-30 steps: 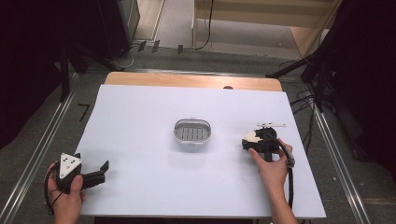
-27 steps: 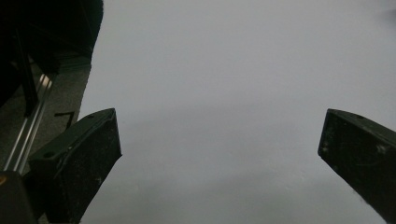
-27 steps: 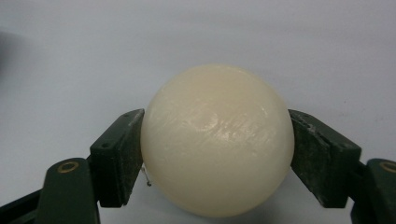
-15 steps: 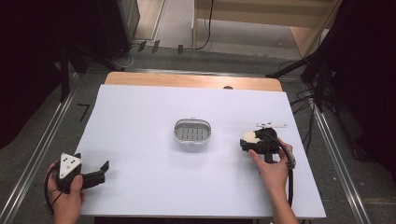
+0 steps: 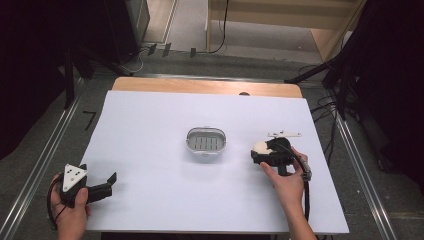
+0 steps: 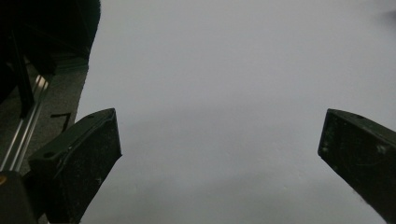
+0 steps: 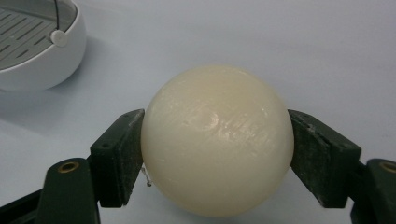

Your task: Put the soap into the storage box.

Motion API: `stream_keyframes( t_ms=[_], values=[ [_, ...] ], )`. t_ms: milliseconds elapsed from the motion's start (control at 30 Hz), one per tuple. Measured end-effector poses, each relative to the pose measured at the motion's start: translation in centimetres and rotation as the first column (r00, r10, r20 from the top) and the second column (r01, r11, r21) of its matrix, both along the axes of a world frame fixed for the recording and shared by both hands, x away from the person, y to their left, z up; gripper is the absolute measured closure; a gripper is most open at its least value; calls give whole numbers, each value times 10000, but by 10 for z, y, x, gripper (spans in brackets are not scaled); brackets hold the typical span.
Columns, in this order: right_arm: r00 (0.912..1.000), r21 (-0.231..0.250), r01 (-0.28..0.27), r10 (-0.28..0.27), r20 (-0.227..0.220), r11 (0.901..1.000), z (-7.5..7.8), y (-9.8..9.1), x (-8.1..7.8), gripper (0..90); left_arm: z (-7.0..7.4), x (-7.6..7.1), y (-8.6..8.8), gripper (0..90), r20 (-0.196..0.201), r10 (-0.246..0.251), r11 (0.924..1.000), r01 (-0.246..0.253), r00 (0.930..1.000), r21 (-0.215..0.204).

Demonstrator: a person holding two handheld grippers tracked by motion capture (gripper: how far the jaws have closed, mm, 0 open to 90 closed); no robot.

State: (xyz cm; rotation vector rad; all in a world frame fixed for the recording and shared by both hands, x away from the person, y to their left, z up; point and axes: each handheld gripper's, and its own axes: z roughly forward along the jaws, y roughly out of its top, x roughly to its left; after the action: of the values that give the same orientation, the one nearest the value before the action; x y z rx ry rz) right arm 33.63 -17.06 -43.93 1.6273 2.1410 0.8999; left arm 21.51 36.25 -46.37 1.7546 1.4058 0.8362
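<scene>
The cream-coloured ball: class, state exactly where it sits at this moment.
The cream-coloured ball is clamped in the right gripper, at the right side of the table in the high view, just right of the white slotted dish.

ball point(image 7: 217, 140): underside hidden by itself | dish point(image 7: 32, 44): cut by left and top edges | metal piece point(image 5: 284, 134): too small to identify

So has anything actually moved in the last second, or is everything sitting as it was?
Hardly anything. The right gripper stays clamped on the cream ball at the same spot right of the white dish, with no shift I can make out. The left gripper still rests open near the table's near-left corner, and the dish has not moved.
</scene>
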Motion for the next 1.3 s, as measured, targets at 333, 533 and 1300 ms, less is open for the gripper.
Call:
stream_keyframes(
  t_ms=[333,533,1300],
  values=[
    [9991,-75,-409,408,-108,9991,3,13,2,251,0,1,-2,0,-85,-29,9999,30,10000,162],
    [9981,-76,-612,611,-109,9981,5,21,1,251,0,1,-2,0,-46,-22,9999,23,10000,158],
    [9938,137,-1110,1110,-24,9937,19,48,8,251,0,0,-2,0,-15,-27,9999,27,10000,139]
  ],
)
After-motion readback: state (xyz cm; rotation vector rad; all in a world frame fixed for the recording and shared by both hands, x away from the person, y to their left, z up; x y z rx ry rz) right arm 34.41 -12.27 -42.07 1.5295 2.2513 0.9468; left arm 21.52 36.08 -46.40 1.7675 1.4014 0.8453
